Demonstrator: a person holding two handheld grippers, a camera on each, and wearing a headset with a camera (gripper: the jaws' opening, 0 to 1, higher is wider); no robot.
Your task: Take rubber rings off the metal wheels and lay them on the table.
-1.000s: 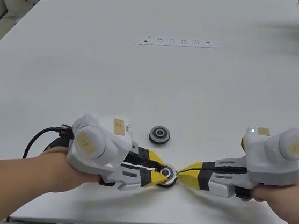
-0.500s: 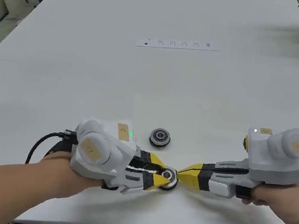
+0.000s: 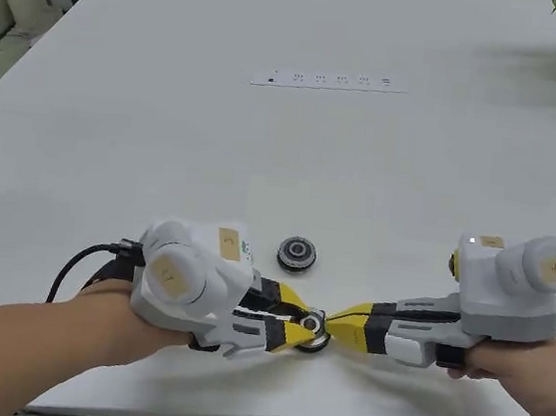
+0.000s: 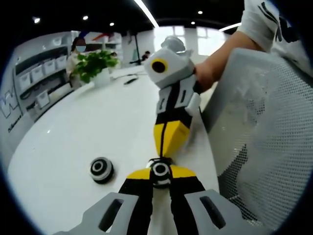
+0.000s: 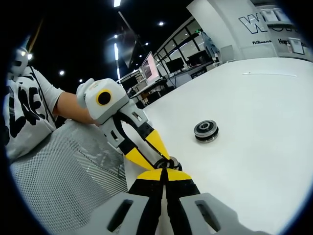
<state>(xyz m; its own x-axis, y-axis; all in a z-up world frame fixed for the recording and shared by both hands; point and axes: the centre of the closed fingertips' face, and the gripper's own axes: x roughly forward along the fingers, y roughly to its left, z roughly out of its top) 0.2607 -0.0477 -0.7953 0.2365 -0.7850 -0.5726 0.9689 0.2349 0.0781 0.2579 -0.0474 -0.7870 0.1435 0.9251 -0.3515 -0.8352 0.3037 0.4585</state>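
left gripper (image 3: 296, 333) fingers clamped on a small metal wheel (image 3: 313, 326) at the surface's (image 3: 263, 166) near edge | right gripper (image 3: 340, 328) fingers together, tips at its rim; hold on the rubber ring (image 4: 160, 182) unclear | second wheel (image 3: 296, 252) lay near | ring likely soft, stretchy: pinch its outer edge

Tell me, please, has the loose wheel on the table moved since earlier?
No: the loose wheel keeps its place relative to the socket strip beyond it.
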